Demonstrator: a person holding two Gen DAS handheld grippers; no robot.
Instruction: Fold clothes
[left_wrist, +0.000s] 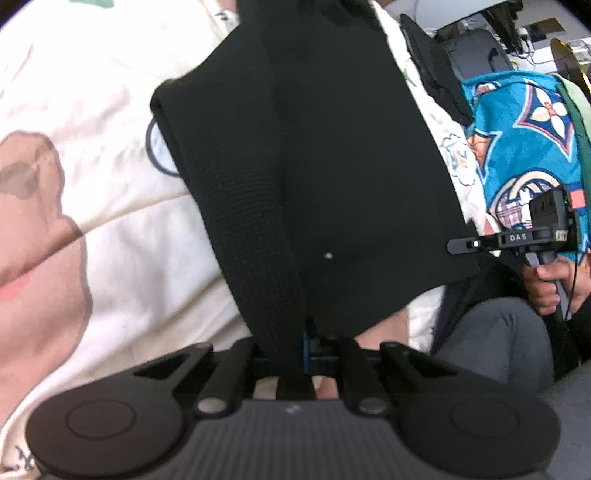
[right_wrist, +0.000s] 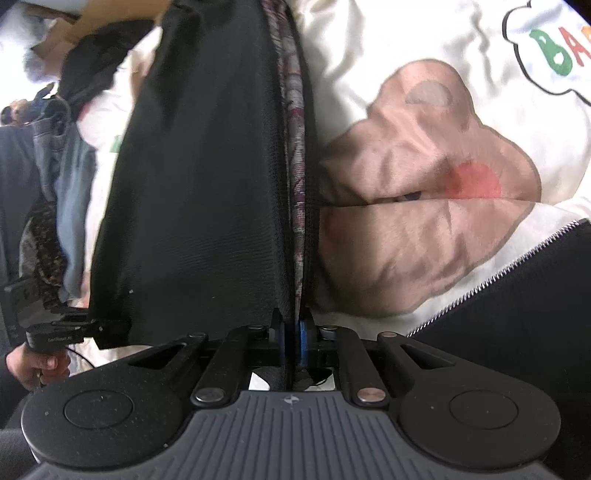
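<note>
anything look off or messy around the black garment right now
Nothing damaged or spilled. The black garment is pinched in both the left gripper and right gripper; dark clothes lie heaped on the cream blanket.

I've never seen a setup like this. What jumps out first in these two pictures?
A big black garment fills the middle of both views, stretched between the two tools: the left tool and the right tool are each shut on an edge of it. Under it lies a cream blanket with a pink cartoon print.
</note>
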